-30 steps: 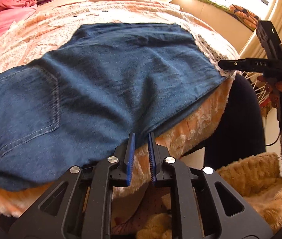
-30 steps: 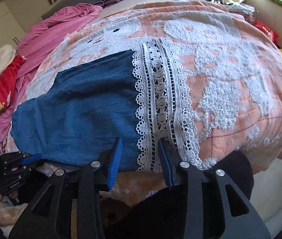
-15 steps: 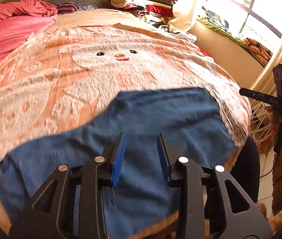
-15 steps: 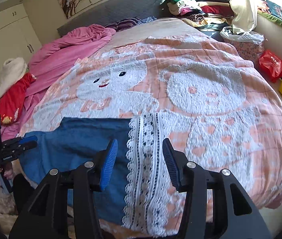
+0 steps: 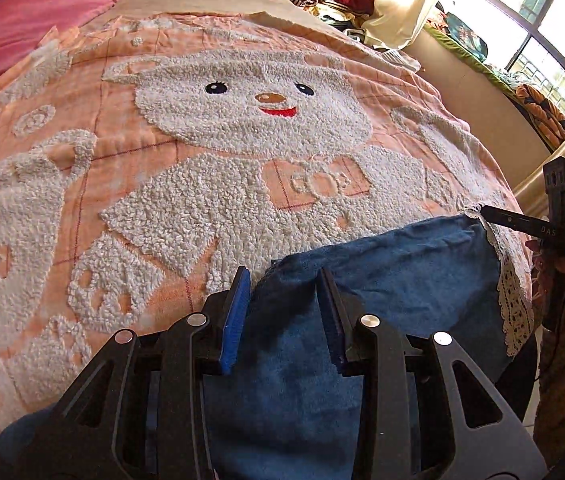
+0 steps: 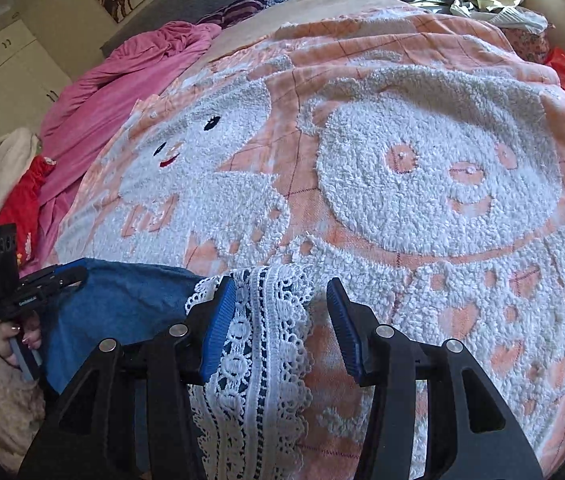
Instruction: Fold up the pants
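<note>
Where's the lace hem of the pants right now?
In the right wrist view the lace hem lies between the open right gripper's fingers, on the blanket, right of the denim.

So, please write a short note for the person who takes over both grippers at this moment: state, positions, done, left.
Left gripper: open, holding nothing, over the denim end of the pants.
Right gripper: open, holding nothing, over the white lace hem.
The pants lie at the near edge of the bed on the peach blanket, part hanging over the edge.
Done: how many folds are made cannot be told.
Left: probably grip both ends and fold further; check flatness first.
</note>
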A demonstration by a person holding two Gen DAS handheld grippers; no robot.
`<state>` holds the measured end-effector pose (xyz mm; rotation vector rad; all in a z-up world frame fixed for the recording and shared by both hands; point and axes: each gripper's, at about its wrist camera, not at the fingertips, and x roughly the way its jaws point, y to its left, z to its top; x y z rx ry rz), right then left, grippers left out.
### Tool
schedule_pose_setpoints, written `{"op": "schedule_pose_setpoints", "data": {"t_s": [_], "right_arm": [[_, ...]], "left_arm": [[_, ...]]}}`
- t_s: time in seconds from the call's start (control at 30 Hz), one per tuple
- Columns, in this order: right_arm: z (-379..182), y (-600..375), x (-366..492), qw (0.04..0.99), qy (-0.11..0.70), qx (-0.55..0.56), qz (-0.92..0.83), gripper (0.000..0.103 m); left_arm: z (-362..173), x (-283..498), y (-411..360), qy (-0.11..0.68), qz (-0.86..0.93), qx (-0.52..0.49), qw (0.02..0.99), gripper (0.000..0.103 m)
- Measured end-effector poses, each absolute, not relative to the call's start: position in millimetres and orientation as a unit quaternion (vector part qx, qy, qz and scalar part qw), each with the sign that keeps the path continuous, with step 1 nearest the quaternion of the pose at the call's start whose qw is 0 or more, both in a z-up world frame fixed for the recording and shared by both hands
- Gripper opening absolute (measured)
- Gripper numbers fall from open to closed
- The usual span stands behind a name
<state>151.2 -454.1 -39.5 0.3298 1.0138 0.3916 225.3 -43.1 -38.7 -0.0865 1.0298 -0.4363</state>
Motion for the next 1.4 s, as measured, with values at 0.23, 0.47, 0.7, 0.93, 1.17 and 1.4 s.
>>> {"op": "schedule_pose_setpoints", "data": {"t_s": [0.23, 0.47, 0.7, 0.93, 1.17, 1.4], "right_arm": [[-47.2, -451.7, 152.8, 0.836, 0.477, 0.171, 0.212, 0.047], [-46.6, -443.1, 147.2, 0.835, 0.466, 0.166, 0.242, 0.026], [-9.8, -447.4, 122.8, 0.864, 0.401, 0.161, 0.258, 0.019], [19.4, -446.9, 144.0, 0.884, 0.378, 0.121, 0.247, 0.019], [-30.9, -436.5, 186.8, 0.865, 0.445, 0.087, 0.212, 0.019], [-48.6, -437.4, 188.6, 0.863, 0.456, 0.089, 0.199, 0.025]], "left_arm": [[-55.1, 229.6, -52.3, 0.503, -0.216, -0.041, 0.836, 0.029], [-51.7, 223.2, -60.5, 0.497, -0.222, -0.045, 0.837, 0.011], [-27.1, 203.5, -58.0, 0.447, -0.215, -0.042, 0.867, 0.006], [-11.1, 224.5, -56.6, 0.428, -0.201, -0.051, 0.879, 0.004], [-36.6, 249.1, -66.3, 0.446, -0.183, -0.035, 0.875, 0.003], [-67.6, 249.8, -67.6, 0.459, -0.169, -0.018, 0.872, 0.004]]}}
